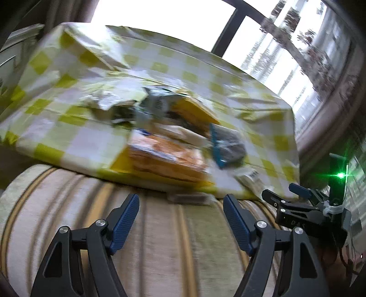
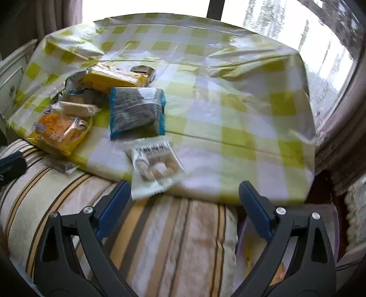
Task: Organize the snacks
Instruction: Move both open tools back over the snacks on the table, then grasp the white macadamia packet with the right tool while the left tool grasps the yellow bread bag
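Note:
Several snack packets lie in a loose pile on a table with a yellow-and-white checked cloth. They include an orange packet, a blue-edged packet of dark snacks, a yellow packet and a clear packet of pale biscuits overhanging the near table edge. The orange packet and blue-edged packet also show, blurred, in the left wrist view. My left gripper is open and empty above a striped cushion. My right gripper is open and empty just short of the biscuit packet.
A striped cushion lies in front of the table under both grippers. A small dark wrapped bar rests on it at the table edge. A bright window is behind the table. A white drawer unit stands at the left.

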A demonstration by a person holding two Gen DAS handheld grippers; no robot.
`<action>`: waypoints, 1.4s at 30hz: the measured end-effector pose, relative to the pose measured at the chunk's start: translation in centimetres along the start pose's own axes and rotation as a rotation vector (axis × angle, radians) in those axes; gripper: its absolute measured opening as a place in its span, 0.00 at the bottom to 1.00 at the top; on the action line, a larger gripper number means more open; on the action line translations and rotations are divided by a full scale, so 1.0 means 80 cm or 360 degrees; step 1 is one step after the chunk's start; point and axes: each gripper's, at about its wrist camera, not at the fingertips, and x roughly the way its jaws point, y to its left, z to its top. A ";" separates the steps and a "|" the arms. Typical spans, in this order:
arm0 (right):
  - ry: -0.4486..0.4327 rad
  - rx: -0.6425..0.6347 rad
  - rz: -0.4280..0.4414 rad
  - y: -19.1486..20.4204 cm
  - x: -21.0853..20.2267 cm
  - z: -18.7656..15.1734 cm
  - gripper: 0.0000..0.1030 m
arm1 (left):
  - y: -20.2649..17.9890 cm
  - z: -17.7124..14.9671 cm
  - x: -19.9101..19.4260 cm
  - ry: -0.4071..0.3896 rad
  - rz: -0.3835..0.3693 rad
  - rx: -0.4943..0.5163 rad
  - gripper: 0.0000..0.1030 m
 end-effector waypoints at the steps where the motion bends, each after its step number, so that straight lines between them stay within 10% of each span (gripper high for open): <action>1: 0.0012 -0.0006 0.0000 0.000 0.007 0.003 0.93 | 0.006 0.001 0.000 -0.0001 0.0002 -0.0018 0.74; 8: 0.0091 -0.0027 0.0047 0.002 0.049 0.030 0.92 | 0.027 0.009 0.009 0.0047 -0.0020 -0.0100 0.74; 16: 0.0119 0.0004 0.0227 0.005 0.069 0.035 0.54 | 0.026 0.030 0.029 0.0063 0.0043 -0.0093 0.79; 36: 0.0050 0.0198 0.0279 -0.003 0.019 -0.002 0.52 | 0.003 0.075 0.105 0.0216 0.0238 -0.0111 0.95; 42: 0.0035 0.0262 0.0305 -0.009 0.009 -0.011 0.52 | -0.010 0.072 0.097 0.0147 0.0255 -0.0007 0.77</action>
